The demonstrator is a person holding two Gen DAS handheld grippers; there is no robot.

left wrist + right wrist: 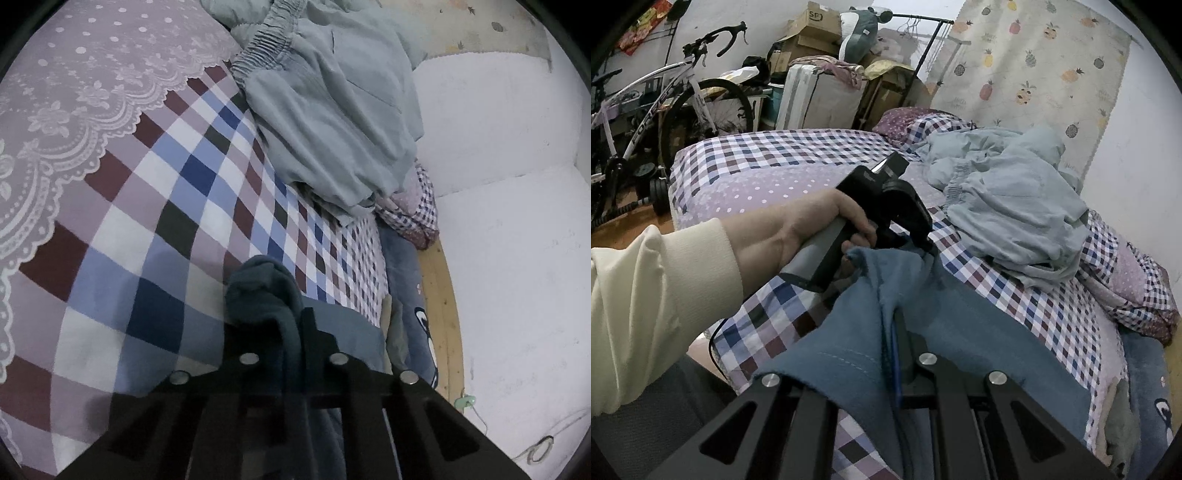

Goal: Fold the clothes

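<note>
Pinching a bunched fold of the blue garment point(264, 291), the left gripper point(291, 325) has its black fingers pressed together on the cloth, which humps up thick and rounded between them. In the right wrist view, the right gripper point(905, 332) likewise clamps a ridge of the same garment point(960, 332), its jaws closed with fabric draped over both sides. The person's hand point(798, 236), in a cream sleeve point(657, 295), grips the left tool's handle just beyond.

I judge the garment soft, limp and light: a brushed, slightly fuzzy knit with a stitched hem line, likely to sag and slide rather than hold a crease. It hangs between the two grippers above the near edge of the bed point(775, 155), its lower part lying on the sheet. Holding it at corners or along the hem would spread it flat; mid-cloth pinches like these probably let it bunch.

The sheet is a smooth checked cotton in blue, maroon and white, with a lilac dotted, lace-patterned panel point(92, 74). Farther along lies a pale grey-green pile point(332, 110), crumpled, thin, with a gathered elastic band, well apart from the grippers.
</note>
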